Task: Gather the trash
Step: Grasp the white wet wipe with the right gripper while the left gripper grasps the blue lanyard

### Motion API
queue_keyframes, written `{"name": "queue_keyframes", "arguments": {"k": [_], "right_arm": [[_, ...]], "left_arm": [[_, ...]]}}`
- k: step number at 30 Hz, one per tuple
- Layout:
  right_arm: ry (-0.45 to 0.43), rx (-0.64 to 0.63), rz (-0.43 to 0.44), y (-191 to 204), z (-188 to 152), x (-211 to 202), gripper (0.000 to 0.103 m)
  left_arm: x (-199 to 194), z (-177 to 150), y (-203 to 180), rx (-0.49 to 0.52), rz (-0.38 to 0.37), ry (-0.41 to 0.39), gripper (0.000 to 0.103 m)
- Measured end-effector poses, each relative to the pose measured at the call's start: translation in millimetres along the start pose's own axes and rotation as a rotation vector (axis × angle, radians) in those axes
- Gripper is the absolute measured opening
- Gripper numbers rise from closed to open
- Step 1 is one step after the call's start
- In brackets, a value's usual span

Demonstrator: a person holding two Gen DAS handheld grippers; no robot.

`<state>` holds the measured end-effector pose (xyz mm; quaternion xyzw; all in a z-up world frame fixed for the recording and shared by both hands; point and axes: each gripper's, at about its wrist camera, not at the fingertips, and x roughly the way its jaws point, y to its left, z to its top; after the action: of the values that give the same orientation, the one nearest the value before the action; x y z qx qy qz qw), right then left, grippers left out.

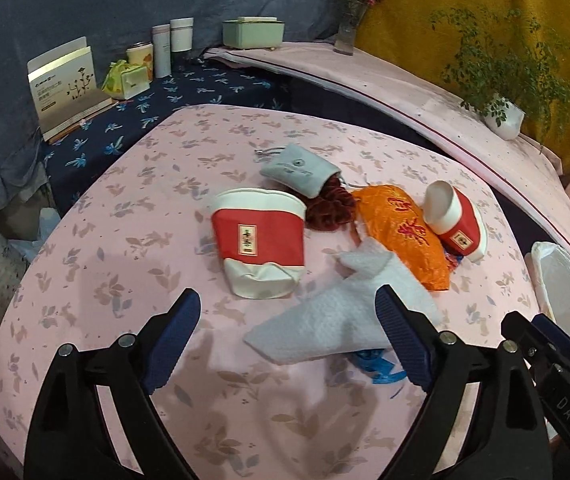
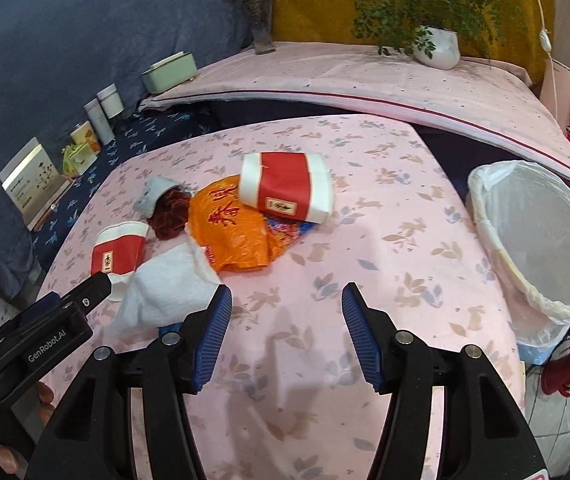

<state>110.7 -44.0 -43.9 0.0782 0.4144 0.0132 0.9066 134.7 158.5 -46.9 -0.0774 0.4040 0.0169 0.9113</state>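
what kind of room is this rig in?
Probably a home living space, not a lab: a table under a pink floral cloth, a potted plant and a flower vase on the ledge behind, and a lined bin beside the table.

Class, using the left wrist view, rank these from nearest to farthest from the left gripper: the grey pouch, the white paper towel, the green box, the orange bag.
1. White paper towel, between the left gripper's fingers, toward the right one.
2. Orange bag, beyond the towel, to the right.
3. Grey pouch, mid-table, behind the bag.
4. Green box, on the back ledge.
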Motion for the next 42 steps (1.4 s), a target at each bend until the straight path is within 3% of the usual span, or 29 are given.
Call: {"name": "queue_keyframes", "arguments": {"k": [7, 16, 19, 20, 21, 22, 27, 34, 42], "right_arm": [[0.033, -0.048, 0.054, 47.5, 1.1, 23.9, 0.061], [0.069, -0.101, 0.073, 81.3, 1.8, 54.8, 0.061], [0.089, -0.108, 0.067, 81.9, 0.2, 62.6, 0.044], [0.101, -0.110, 0.070, 81.2, -0.5, 64.7, 0.027], [0.111, -0.109, 0.071, 79.9, -0.9, 66.0, 0.010], [0.111, -0.104, 0.071, 76.8, -1.2, 64.7, 0.007], [0.046, -0.065, 0.080, 59.1, 4.1, 40.5, 0.004], [-0.076, 0.024, 0.010, 14.9, 20.9, -1.6, 0.004], [-0.108, 0.118, -0.053, -37.6, 22.7, -18.5, 0.004]], "left_arm": [[3.6, 2.3, 40.2, -0.046, 0.046, 0.000, 0.085], [8.5, 3.3, 59.2, -0.069, 0.049, 0.006, 0.085], [10.3, 3.2, 59.5, -0.067, 0.046, 0.008, 0.085], [11.0, 2.9, 59.1, -0.066, 0.045, 0.009, 0.085], [11.5, 2.7, 58.5, -0.066, 0.044, 0.011, 0.085], [11.8, 2.4, 57.7, -0.065, 0.041, 0.012, 0.085], [11.9, -0.2, 46.5, -0.045, 0.020, 0.017, 0.085], [11.3, -7.9, 11.9, 0.010, -0.047, 0.036, 0.085], [33.6, -22.1, -33.5, 0.053, -0.110, 0.114, 0.085]]}}
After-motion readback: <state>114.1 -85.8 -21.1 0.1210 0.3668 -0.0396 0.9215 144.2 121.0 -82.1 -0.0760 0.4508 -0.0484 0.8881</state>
